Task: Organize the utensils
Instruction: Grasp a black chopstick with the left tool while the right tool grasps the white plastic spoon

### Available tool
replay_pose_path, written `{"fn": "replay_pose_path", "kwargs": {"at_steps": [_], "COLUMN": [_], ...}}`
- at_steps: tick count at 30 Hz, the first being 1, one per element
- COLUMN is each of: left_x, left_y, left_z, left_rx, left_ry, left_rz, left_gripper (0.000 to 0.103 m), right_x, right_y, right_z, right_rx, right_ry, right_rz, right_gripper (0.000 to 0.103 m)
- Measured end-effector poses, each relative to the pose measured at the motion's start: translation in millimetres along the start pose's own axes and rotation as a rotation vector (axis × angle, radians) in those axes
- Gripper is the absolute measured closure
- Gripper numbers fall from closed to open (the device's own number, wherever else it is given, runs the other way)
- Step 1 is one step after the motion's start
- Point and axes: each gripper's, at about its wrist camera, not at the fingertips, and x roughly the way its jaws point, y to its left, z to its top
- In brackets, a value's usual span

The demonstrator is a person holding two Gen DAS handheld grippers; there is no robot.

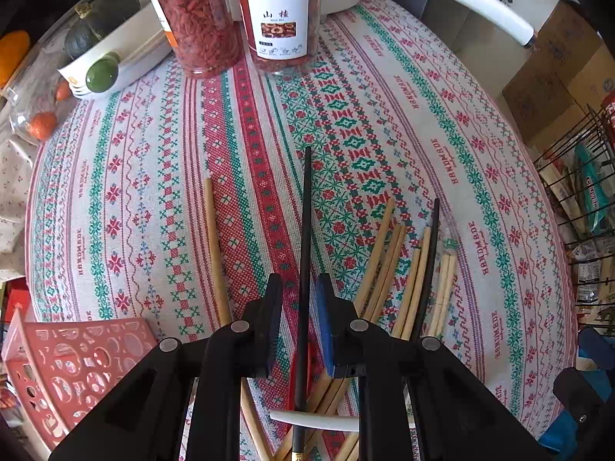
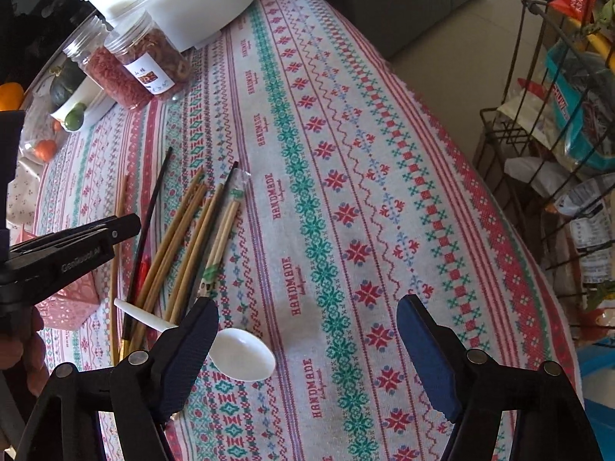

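Left gripper (image 1: pixel 299 322): jaws drawn in close around a black chopstick (image 1: pixel 306 230), with a sliver of daylight showing on either side, so the pads do not look to be pressing yet. The stick lies on the counter (image 1: pixel 499 176) running straight away from the gripper, its gilt butt end below the jaws.

Black chopstick: judged light, rigid, smooth and probably lacquered, so apt to roll or slip. The hold falls past mid-length toward the thick end, which suits it.

Bamboo chopsticks (image 1: pixel 388 253): a loose fan just right of the black one, some crossing; light, stiff, matt, better purchase. One lies alone (image 1: pixel 215 246) to the left. A second black chopstick (image 1: pixel 430 265) rests among the fan. A wrapped pair (image 2: pixel 225 223) in clear film sits at the fan's far side; film likely slippery.

White plastic spoon (image 2: pixel 242 351): handle over the chopstick butts, bowl beside the right gripper's near finger. Light, hard, glossy; handle is the place to take it.

Right gripper (image 2: pixel 307 349): jaws wide apart, nothing between, above bare cloth.

Red perforated basket (image 1: pixel 73 361): at the counter's left edge, a likely receptacle.

Writing: tablecloth repeats "HANDMADE"; jar (image 1: pixel 278 19) label reads "山楂"; the left gripper's body, seen from the right wrist, bears lettering too small to read surely.
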Motion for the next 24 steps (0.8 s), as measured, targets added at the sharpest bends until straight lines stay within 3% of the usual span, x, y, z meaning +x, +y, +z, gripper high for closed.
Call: {"fn": "replay_pose_path", "kwargs": {"at_steps": [3,5,9,18,23,24], "left_x": [3.0,2.9,-11.8,-105.4,-150.5,-156.7], "left_y": [0.4,0.2,-3.7,5.8,20.5,24.6], "left_z": [0.4,1.9,0.8,-46.7,-85.9,-94.6], "left_rx": [-0.001,-0.001,0.042,0.083,0.087,0.085], "left_ry": [-0.004,-0.013,-0.082,-0.280,-0.366,-0.380], "left_rz": [-0.002,-0.008,-0.010,-0.108,-0.148,-0.156], "left_gripper": [0.089,0.097,0.098,0.098,0.098,0.098], "right_x": [1.8,3.6,7.8,21.8,39.7,43.7], "right_y": [-2.8,-3.6,-2.5,-6.1,-8.0,-9.8], "right_z": [1.0,1.6,1.7,-4.3,-19.1,-21.8], "right_rx": [0.008,0.013,0.022,0.067,0.097,0.110], "right_ry": [0.004,0.011,0.027,0.085,0.159,0.173], "right_rz": [-0.004,-0.005,0.006,0.034,0.120,0.133], "right_gripper": [0.022,0.022,0.022,0.022,0.023,0.028]}}
